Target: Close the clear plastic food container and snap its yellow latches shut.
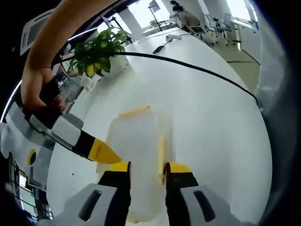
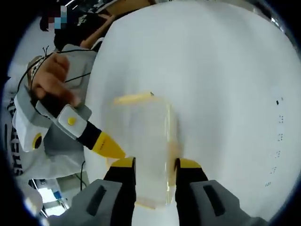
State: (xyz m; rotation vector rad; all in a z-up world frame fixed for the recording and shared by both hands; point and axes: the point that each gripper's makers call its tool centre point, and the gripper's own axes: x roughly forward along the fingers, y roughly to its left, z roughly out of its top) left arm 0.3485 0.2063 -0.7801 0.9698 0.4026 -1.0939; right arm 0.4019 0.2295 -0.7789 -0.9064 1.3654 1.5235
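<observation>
On the white tabletop (image 1: 211,122), left gripper view: the clear plastic food container (image 1: 136,141) lies at centre, lid apparently seated on the body. One yellow latch (image 1: 134,111) runs along its 12 o'clock edge; a second yellow latch (image 1: 161,149) runs down its 3 o'clock side. The left gripper (image 1: 146,173) rises from 6 o'clock with jaws apart, straddling the near end of the container; contact cannot be confirmed. The other gripper (image 1: 101,150) enters from 9 o'clock, held by a hand (image 1: 35,82), its yellow tip at the container's left edge. A potted plant (image 1: 94,56) stands at 11 o'clock, and a black cable (image 1: 197,68) crosses the tabletop beyond.

Right gripper view: the same container (image 2: 143,141) sits at centre on the tabletop (image 2: 225,94). The far latch (image 2: 131,98) is at 12 o'clock, the side latch (image 2: 173,136) at 3 o'clock. The right gripper (image 2: 155,172) has jaws parted either side of the container's near end; grip unconfirmed. The opposite gripper (image 2: 106,145) comes in from 9 o'clock, its yellow tip close to the container's left edge, a hand (image 2: 54,77) on its handle.

Assessment: whether any latch is fully snapped cannot be told. Recommended practice: steady the container with one gripper, check the lid is flush all round, then press each latch squarely down over the rim, working opposite sides in turn. Risk: the light container may slide or tip if pressed off-centre.
</observation>
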